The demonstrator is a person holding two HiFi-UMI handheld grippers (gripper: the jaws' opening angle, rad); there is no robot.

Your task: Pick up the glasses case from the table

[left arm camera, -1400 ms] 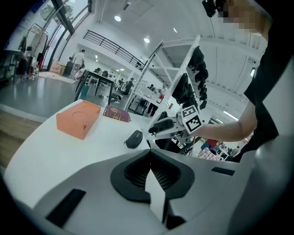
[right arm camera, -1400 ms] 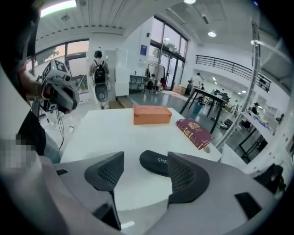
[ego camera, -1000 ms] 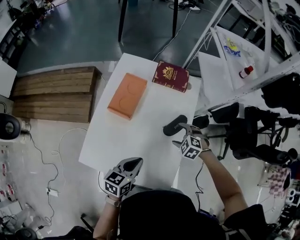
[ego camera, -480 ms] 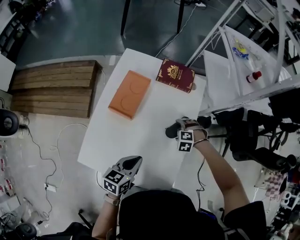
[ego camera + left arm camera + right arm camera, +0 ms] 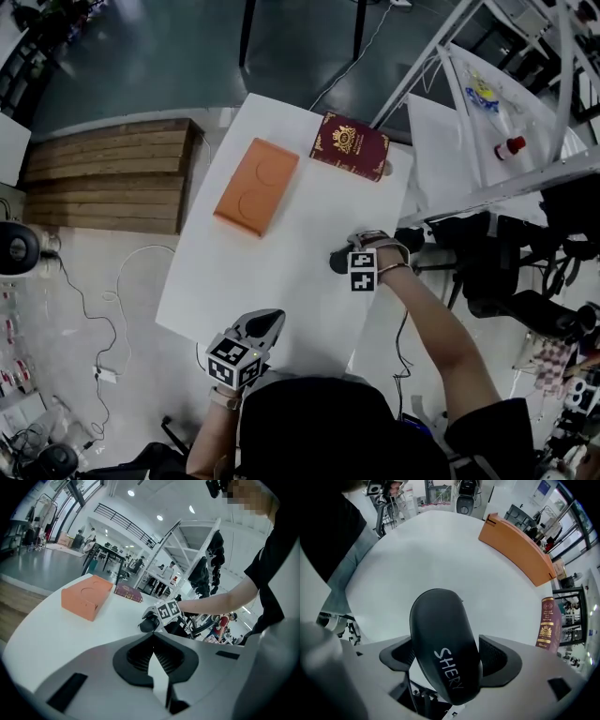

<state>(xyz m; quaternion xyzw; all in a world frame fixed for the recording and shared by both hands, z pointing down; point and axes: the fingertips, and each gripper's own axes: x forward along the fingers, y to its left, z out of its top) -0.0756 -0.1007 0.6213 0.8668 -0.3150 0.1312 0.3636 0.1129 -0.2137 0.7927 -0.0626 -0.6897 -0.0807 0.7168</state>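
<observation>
Descent had set the right tongs (image 5: pixel 356 251), jaws wide, astride the black oval glasses case (image 5: pixel 443 639) at the white counter's (image 5: pixel 281 272) right edge; left tongs (image 5: pixel 264 325) closed, near; orange box (image 5: pixel 256 186), maroon book (image 5: pixel 350 145) far.

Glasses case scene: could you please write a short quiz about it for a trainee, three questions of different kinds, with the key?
1. True or false: the glasses case lies between the open jaws of the right gripper.
2. Besides the glasses case and the red book, what lies on the table? A. a cup B. an orange box C. a phone
3. Fill in: the jaws of the left gripper are ___ (apart / together).
Key: 1 true; 2 B; 3 together.
</observation>
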